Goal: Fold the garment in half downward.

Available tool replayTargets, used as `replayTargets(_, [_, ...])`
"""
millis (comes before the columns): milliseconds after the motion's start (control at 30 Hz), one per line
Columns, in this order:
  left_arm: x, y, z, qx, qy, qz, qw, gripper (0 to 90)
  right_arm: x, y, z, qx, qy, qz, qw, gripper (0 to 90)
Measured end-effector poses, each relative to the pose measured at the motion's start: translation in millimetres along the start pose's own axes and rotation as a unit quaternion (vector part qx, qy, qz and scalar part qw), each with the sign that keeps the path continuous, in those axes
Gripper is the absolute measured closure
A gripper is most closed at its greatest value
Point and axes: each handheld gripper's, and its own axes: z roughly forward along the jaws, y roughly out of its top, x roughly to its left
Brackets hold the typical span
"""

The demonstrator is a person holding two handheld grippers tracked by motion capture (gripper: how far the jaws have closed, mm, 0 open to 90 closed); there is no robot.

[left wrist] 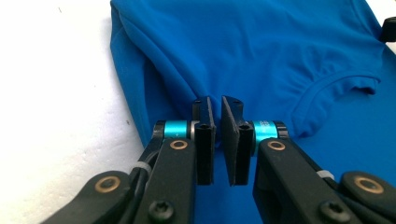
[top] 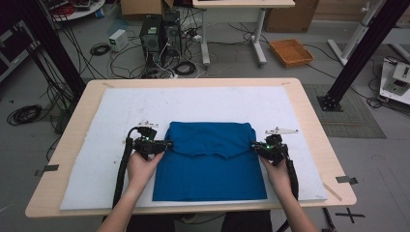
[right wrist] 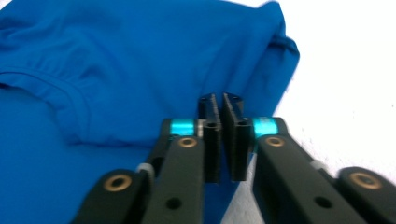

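Note:
A blue T-shirt (top: 210, 164) lies on the white mat (top: 116, 111), its top part folded down so the collar (left wrist: 345, 81) faces up. My left gripper (top: 167, 144) is at the shirt's left edge, level with the fold. In the left gripper view its jaws (left wrist: 218, 105) stand almost together, with the blue cloth (left wrist: 261, 46) bunched up to their tips. My right gripper (top: 255, 146) is at the shirt's right edge. Its jaws (right wrist: 219, 100) are pressed together on the edge of the cloth (right wrist: 140, 60). A hand holds each gripper from the near side.
The mat covers most of a light wooden table (top: 72, 130). Bare mat lies left, right and beyond the shirt. On the floor behind are computer towers (top: 159, 31), loose cables, an orange tray (top: 291, 51) and black frame posts (top: 360, 53).

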Motion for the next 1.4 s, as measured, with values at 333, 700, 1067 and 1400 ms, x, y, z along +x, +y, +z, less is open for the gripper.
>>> replayTargets(333, [-10.2,0.6,-19.4,-0.014,-0.023,0.019,0.9994,84.7,4.0,3.9,-20.1,-0.022,0.022,-0.001,0.9995,89.4])
replayTargets(700, [-36.8,-19.8,-57.6,-0.012,-0.067,0.032,0.9972,84.7,17.1,-9.2,-60.9,-0.034,0.067,-0.006,0.9972,89.4])
replayTargets(1067, [-63.8,-58.9,-84.8,0.01,-0.096,0.048,0.9942,84.7,34.5,-44.9,-98.9,-0.025,0.086,-0.027,0.9956,89.4])
replayTargets(1400, [-69.1,-74.8,-81.9,0.029,-0.085,0.061,0.9941,84.5,42.2,-66.3,-104.3,-0.009,0.079,-0.038,0.9961,89.4])
